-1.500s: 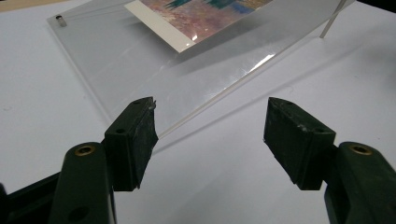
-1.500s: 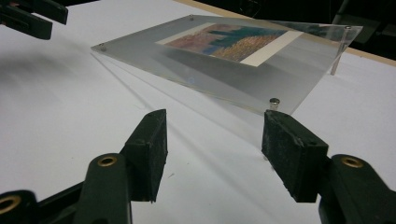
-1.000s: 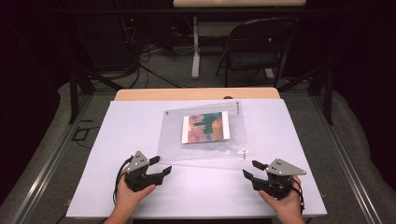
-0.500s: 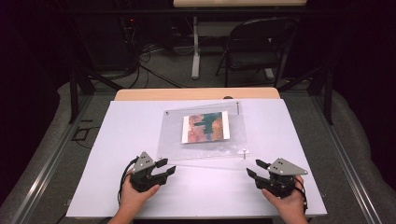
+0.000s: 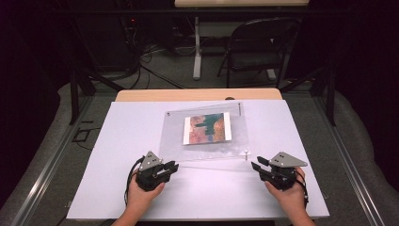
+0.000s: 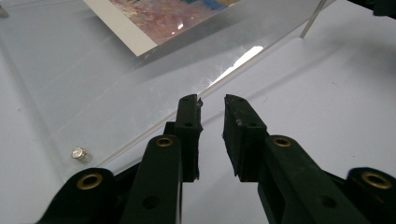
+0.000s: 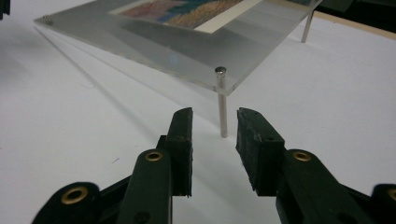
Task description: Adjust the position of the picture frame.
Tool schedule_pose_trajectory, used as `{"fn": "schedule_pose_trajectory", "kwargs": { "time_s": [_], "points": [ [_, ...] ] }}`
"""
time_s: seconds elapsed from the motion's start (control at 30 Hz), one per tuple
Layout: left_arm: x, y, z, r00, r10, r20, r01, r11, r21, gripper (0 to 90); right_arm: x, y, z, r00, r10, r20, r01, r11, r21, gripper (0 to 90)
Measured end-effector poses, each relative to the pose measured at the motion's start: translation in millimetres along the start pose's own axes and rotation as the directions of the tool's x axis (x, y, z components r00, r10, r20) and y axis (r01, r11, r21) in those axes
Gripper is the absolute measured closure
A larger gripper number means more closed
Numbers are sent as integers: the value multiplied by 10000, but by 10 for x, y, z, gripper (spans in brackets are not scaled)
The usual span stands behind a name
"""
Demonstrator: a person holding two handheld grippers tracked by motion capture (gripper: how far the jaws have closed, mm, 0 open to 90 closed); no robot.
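Note:
A clear acrylic frame [image 5: 207, 150] with a colourful picture [image 5: 207, 128] in it rests on the white tabletop [image 5: 136, 122], its right side raised on thin metal legs. My left gripper [image 5: 171, 167] sits at the frame's near left corner. In the left gripper view its jaws [image 6: 212, 100] have just been closing and stand a narrow gap apart, with nothing between them and the plate's edge [image 6: 154, 126] by the tips. My right gripper [image 5: 256, 167] points at the near right leg [image 7: 222, 105]. Its jaws [image 7: 212, 114] have also been closing, and the leg stands just beyond the gap, untouched.
A small metal stud [image 6: 78, 153] sits in the plate's near corner, and another [image 7: 220, 71] caps the right leg. Behind the white top lies a wooden table edge [image 5: 197, 94]. A folding chair [image 5: 256, 47] and floor cables [image 5: 155, 56] lie beyond.
Both grippers' jaws have narrowed. Neither hand has shifted much, and the frame lies where it was.

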State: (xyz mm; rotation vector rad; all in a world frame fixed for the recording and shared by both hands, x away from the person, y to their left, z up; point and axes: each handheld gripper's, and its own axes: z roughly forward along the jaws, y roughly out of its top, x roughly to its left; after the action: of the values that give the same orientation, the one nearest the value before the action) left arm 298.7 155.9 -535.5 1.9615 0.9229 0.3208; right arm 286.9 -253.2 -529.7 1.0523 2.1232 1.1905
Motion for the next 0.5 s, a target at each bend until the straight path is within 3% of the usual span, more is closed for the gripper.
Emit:
{"fn": "schedule_pose_trajectory", "kwargs": {
  "time_s": [0.1, 0.3, 0.5],
  "points": [
    [-44, 21, 40, 9998, 143, 99, -144, 9999, 59, 804, -8, 2, 116, 9993, -362, -37, 364, 9985, 408, 662],
    [-109, 94, 86, 9989, 216, 408, -221, 9997, 115, 893, -127, 53, 279, 9985, -555, 4, 554, 9967, 590, 665],
    [-165, 169, 207, 9971, 270, 712, -296, 9989, 363, 900, -211, 46, 427, 9975, -558, -443, 590, 9954, 750, 652]
  ]
}}
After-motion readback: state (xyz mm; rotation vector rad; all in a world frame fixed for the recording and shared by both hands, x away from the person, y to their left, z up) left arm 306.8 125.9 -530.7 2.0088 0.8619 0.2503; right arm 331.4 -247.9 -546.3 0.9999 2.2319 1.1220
